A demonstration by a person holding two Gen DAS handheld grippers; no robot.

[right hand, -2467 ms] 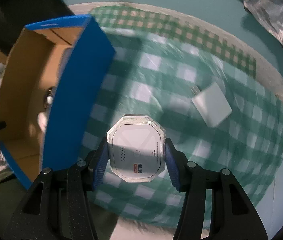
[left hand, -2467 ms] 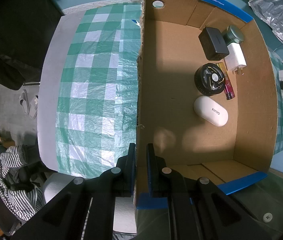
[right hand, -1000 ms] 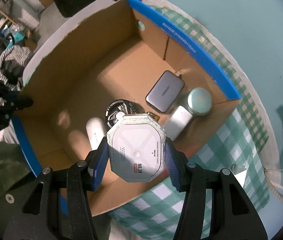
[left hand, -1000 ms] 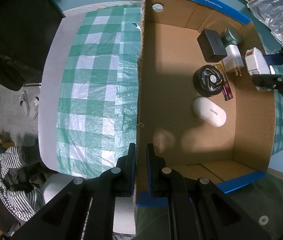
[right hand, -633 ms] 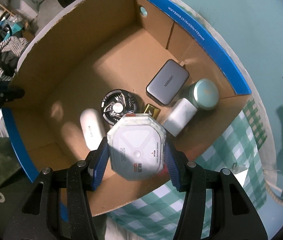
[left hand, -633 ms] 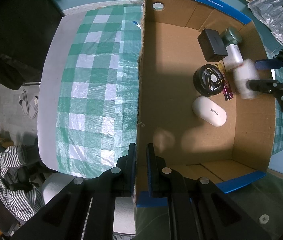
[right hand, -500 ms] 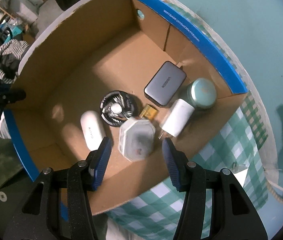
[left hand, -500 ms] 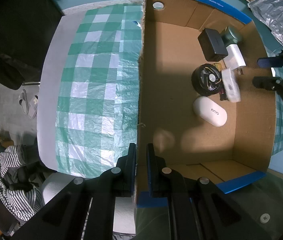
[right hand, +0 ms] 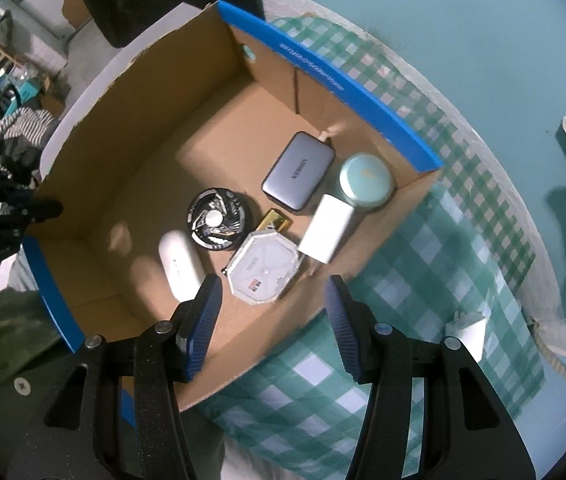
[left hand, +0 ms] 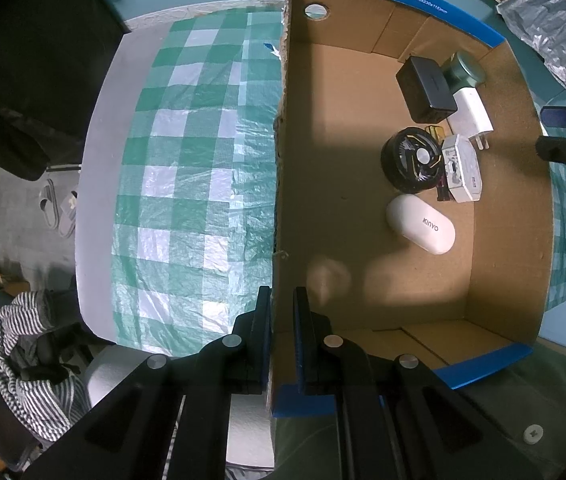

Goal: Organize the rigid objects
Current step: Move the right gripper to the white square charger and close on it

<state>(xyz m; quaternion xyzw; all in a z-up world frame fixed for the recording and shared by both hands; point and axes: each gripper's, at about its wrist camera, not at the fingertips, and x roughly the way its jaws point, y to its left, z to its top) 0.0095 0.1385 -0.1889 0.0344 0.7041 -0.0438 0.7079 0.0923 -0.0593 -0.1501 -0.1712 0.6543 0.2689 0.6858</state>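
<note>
1 gold-capped item [right hand: 275, 220] half hidden under octagonal device [right hand: 263, 268].

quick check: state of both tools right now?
Left tool: shut on the cardboard box wall.
Right tool: open, holding nothing, above the box.

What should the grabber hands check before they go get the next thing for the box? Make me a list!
1. White octagonal gadget lies inside the brown cardboard box: ok.
2. Right gripper is empty, jaws apart: ok.
3. Left gripper is clamped on the box wall, steadying it: ok.
4. Bare box floor remains for more things: ok.
5. Small white plug block waits outside on the green checked tablecloth: ok.
6. Anything else left on the table: cannot tell.
</note>
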